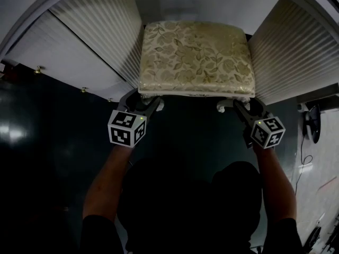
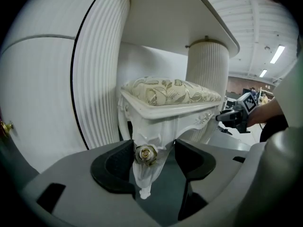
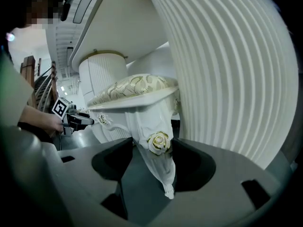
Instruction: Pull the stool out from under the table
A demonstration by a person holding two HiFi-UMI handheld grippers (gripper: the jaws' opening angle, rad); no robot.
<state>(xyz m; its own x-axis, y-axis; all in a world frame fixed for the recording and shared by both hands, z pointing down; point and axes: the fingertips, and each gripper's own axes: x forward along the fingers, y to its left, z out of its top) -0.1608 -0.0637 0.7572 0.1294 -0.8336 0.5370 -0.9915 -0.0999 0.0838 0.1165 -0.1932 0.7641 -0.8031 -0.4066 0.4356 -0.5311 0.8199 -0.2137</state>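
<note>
Left tongs [image 2: 152,151] clamp the stool [image 1: 196,57] by its left front leg [image 2: 143,176], right tongs [image 3: 150,151] by its right front leg [image 3: 163,167]: stiff, glossy, likely hefty, so hold high up.

We see a dark glossy floor [image 1: 47,157] across the near and left side, with pale reflections at its left edge. At the right a thin pale cable [image 1: 302,155] trails beside a lighter strip of floor [image 1: 320,194], near a black round object [image 1: 312,123] we cannot identify. Far off, strip lights [image 2: 277,54] glow on a ceiling
</note>
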